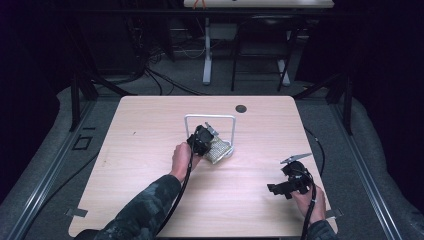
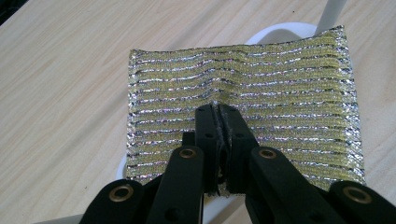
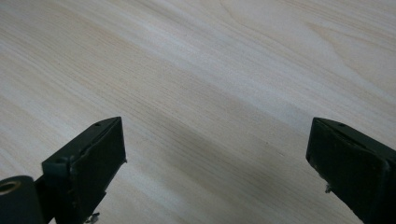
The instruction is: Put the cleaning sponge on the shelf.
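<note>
A glittery gold-and-silver scouring cloth (image 2: 243, 88) lies draped over the white base of a small rack (image 2: 285, 32). My left gripper (image 2: 218, 108) is shut on the cloth, pinching a fold near its middle. From above, the cloth (image 1: 218, 150) sits at the foot of the white wire rack (image 1: 210, 118) in the middle of the table, with the left gripper (image 1: 206, 142) on it. My right gripper (image 1: 276, 189) hovers open over bare wood at the table's near right; its two black pads (image 3: 93, 158) stand wide apart with nothing between them.
The light wooden table (image 1: 150, 165) has a round dark grommet hole (image 1: 241, 108) near its far edge. Black rails and cables run along both sides of the table. Another desk's legs (image 1: 206, 60) stand beyond.
</note>
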`<action>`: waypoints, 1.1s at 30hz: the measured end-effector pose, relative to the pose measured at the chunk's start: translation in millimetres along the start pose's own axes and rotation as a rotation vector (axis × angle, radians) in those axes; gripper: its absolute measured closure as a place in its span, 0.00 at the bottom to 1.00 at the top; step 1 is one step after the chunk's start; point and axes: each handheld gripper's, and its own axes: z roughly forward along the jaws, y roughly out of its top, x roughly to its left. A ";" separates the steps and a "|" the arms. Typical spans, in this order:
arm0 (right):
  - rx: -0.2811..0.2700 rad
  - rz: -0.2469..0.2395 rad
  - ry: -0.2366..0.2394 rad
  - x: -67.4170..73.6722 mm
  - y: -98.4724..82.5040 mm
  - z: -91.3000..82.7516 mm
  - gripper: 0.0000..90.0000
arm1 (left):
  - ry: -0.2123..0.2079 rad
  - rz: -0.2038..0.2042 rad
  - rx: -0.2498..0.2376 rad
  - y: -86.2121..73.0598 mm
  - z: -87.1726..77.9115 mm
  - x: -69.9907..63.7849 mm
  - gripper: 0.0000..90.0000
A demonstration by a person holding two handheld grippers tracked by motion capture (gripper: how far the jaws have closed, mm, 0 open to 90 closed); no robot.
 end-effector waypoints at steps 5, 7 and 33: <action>0.000 -0.016 -0.003 -0.2 1.1 -0.6 0.05 | 0.006 0.001 0.000 0.5 -0.1 -0.3 0.96; -0.001 -0.011 -0.002 1.0 1.5 -0.5 0.05 | 0.007 0.000 -0.003 0.5 0.2 -0.5 0.95; 0.004 -0.012 -0.005 2.6 2.2 0.1 0.05 | -0.088 0.021 -0.035 -3.7 -57.0 1.7 0.24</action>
